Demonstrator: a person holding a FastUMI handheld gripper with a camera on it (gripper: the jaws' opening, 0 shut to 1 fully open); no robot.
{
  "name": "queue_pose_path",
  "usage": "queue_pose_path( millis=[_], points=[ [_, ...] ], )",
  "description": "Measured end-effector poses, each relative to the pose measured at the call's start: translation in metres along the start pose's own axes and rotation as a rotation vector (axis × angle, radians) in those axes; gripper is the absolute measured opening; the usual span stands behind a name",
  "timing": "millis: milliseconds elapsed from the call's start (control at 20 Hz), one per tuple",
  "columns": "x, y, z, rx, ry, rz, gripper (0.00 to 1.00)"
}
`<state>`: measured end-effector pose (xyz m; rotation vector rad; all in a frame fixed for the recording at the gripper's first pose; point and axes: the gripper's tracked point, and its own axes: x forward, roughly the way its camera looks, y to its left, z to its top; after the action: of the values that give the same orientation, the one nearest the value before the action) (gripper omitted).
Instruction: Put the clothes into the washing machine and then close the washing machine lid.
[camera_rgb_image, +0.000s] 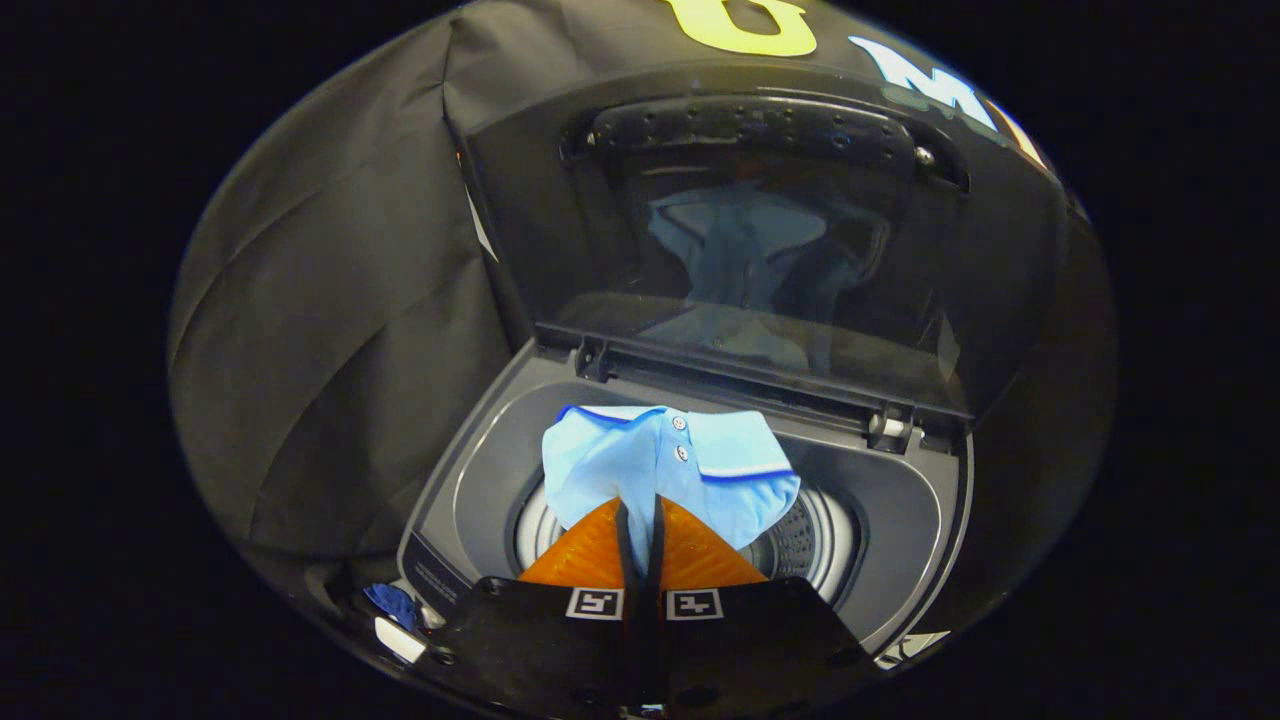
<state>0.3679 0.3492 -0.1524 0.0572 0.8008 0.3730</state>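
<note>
A light blue polo shirt with a dark blue collar stripe hangs from my gripper, whose fingers are shut on its cloth. The shirt is held over the open drum of a grey top-loading washing machine. The machine's dark glass lid stands upright behind the opening on its hinges and mirrors the shirt. The shirt and my fingers hide much of the drum.
Black booth cloth hangs to the left of and behind the machine. A small blue object lies low beside the machine's front left corner.
</note>
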Motion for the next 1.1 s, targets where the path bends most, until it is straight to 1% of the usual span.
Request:
queue_pose_path(
  millis=[250,750,800,850,950,1100],
  points=[
    [0.006,-0.009,-0.010,0.045,0.026,-0.022,0.02],
    [0.006,-0.019,-0.002,0.087,0.032,-0.049,0.02],
    [0.007,-0.018,0.000,0.088,0.030,-0.044,0.04],
    [0.009,-0.019,-0.001,0.096,0.034,-0.059,0.06],
    [0.003,-0.026,0.012,0.088,0.008,-0.105,0.43],
    [0.001,-0.020,0.029,0.089,-0.022,-0.082,0.99]
  ],
)
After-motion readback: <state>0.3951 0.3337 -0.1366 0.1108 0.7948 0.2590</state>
